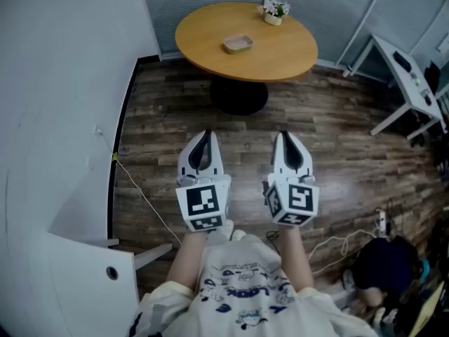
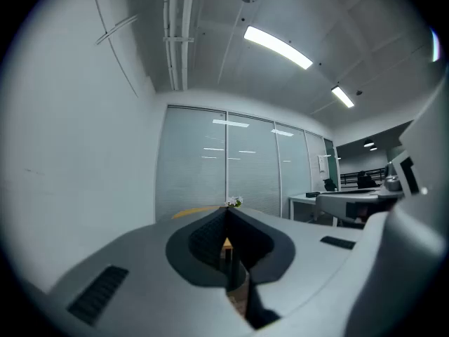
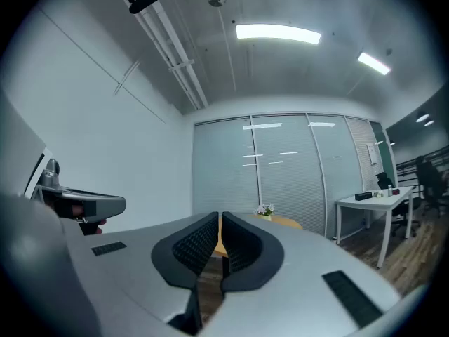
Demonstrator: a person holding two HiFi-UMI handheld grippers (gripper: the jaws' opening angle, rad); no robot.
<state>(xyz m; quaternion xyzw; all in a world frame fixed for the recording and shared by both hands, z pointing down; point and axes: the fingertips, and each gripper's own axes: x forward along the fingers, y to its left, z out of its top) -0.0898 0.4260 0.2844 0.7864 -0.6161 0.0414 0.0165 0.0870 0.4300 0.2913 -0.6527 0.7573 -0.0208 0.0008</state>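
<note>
Meeting at their tips, the fingers (image 2: 202,243) of the left gripper (image 1: 203,136) are closed with nothing between them. Only a sliver of the tabletop (image 1: 210,48) shows through the hollow behind the tips. The right gripper (image 1: 286,137) is the same but for a hairline slit between its fingers (image 3: 191,244), and it too is empty.

Both hang side by side, level, over the floor (image 1: 337,139). They point at the round tabletop, well apart from it, and touch nothing. A small dish (image 1: 238,44) lies near the middle of the tabletop, roughly in line with the gap between the grippers. A flowerpot (image 1: 273,12) stands at the far edge.

As I judge it, any approach goes best with both grippers level and square to the tabletop. The fingers should open well short of the dish, since closed tips would only push it. The dish looks shallow and light, so coming slowly from above its rim seems safer than coming from the side. A cable (image 1: 140,192) on the floor at the left is worth stepping clear of.
</note>
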